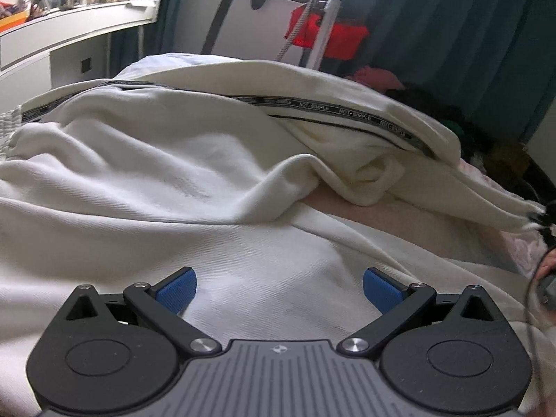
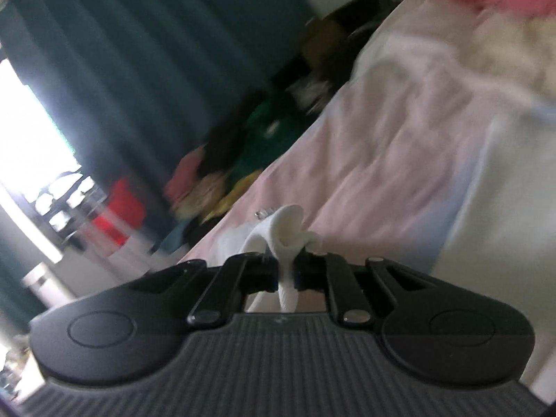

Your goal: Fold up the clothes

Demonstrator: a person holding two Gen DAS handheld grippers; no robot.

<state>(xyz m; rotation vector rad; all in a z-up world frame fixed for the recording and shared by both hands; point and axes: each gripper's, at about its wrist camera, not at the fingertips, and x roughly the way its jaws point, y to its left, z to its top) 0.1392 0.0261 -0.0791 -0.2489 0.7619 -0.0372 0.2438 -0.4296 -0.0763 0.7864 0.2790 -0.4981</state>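
A cream-white pair of sweatpants (image 1: 173, 173) with a black lettered side stripe (image 1: 347, 109) lies spread and rumpled across the bed in the left wrist view. My left gripper (image 1: 279, 290) is open, its blue pads (image 1: 177, 293) just above the fabric, holding nothing. In the right wrist view my right gripper (image 2: 286, 271) is shut on a bunched fold of the white fabric (image 2: 288, 232). That gripper also shows at the right edge of the left wrist view (image 1: 542, 213), pulling a cuff end of the pants taut.
A pink bedsheet (image 2: 399, 160) covers the bed. A pile of coloured clothes (image 2: 243, 160) lies beyond the bed's edge by dark teal curtains (image 1: 451, 27). A white desk (image 1: 69, 27) with small items stands at the far left. A red object (image 1: 326, 34) sits near the window.
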